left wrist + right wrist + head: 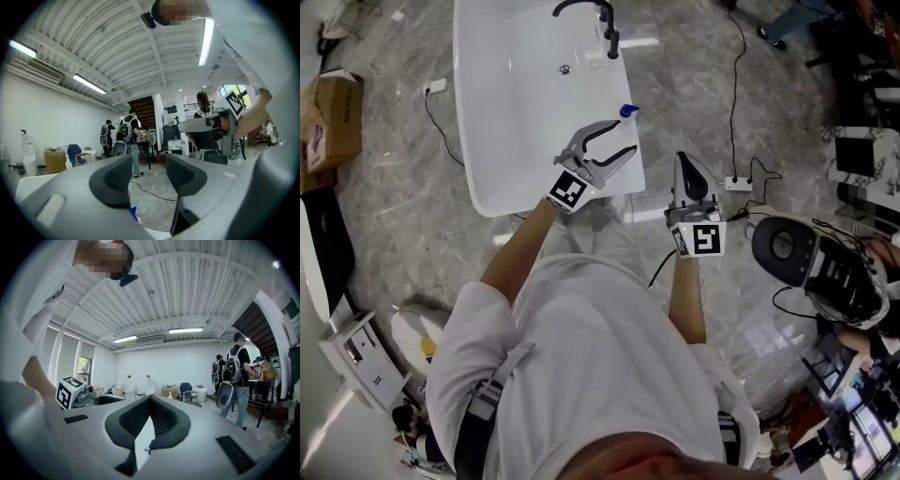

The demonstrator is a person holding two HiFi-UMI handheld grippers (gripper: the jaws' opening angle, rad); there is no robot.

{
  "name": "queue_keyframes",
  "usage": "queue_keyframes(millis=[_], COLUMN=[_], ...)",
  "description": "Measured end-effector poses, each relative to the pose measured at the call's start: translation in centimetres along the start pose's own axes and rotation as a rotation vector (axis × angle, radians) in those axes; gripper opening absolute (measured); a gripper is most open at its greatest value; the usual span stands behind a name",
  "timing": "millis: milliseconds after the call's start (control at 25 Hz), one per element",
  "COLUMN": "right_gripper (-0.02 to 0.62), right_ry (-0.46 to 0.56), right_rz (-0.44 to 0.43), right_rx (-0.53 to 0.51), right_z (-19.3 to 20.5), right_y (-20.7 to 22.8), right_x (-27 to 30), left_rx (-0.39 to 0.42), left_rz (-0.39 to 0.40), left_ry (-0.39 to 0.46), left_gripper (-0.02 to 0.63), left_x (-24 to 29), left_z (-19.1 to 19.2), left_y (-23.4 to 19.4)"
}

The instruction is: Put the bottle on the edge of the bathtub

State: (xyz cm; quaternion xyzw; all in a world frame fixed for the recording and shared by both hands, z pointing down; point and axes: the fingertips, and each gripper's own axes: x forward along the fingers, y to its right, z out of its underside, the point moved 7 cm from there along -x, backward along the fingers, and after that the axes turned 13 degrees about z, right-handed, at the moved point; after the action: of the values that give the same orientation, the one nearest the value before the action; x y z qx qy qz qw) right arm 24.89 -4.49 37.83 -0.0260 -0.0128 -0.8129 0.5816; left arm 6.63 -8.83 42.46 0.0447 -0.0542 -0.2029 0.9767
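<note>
A white bathtub (506,141) lies on the marble floor at the top of the head view. A blue bottle cap (627,111) shows at the tub's right rim; the bottle's body is hard to tell from the white tub. My left gripper (626,137) hangs over that rim just short of the cap, jaws apart with nothing between them. In the left gripper view (150,176) a bit of the blue cap (134,213) shows below the pads. My right gripper (692,169) is held right of the tub, pads together and holding nothing, as the right gripper view (150,401) also shows.
A black faucet (605,23) stands at the tub's far end. A power strip (737,183) and cables lie on the floor to the right, beside a round black device (787,248). A cardboard box (333,117) sits at left. People (131,136) stand farther off.
</note>
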Motion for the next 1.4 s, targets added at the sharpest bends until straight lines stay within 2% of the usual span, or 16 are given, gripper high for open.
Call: queue_keyframes(millis=[280, 600, 1000, 1160, 1280, 1400], right_gripper=[0.002, 0.002, 0.002, 0.002, 0.002, 0.0], right_ry=[0.0, 0.004, 0.036, 0.043, 0.043, 0.033], right_rz=[-0.04, -0.044, -0.058, -0.059, -0.058, -0.049], right_rx=[-0.009, -0.001, -0.062, -0.091, -0.11, -0.103], right_z=[-1.0, -1.8, -4.2, -5.3, -5.5, -5.5], right_y=[0.3, -0.6, -5.1, -7.2, -9.1, -10.5], right_x=[-1.1, -1.8, -0.6, -0.9, -1.1, -1.3], left_rx=[-0.006, 0.02, 0.008, -0.009, -0.032, -0.023], left_rz=[-0.018, -0.042, -0.061, -0.084, -0.11, -0.129], left_ry=[-0.005, 0.016, 0.063, 0.122, 0.174, 0.179], left_gripper=[0.195, 0.151, 0.084, 0.003, 0.002, 0.0], left_x=[0.7, 0.0, -3.9, -6.2, -8.5, -10.5], left_z=[-2.7, -4.7, -5.2, -6.0, -6.7, -7.4], left_y=[1.7, 2.1, 1.4, 1.5, 1.2, 1.3])
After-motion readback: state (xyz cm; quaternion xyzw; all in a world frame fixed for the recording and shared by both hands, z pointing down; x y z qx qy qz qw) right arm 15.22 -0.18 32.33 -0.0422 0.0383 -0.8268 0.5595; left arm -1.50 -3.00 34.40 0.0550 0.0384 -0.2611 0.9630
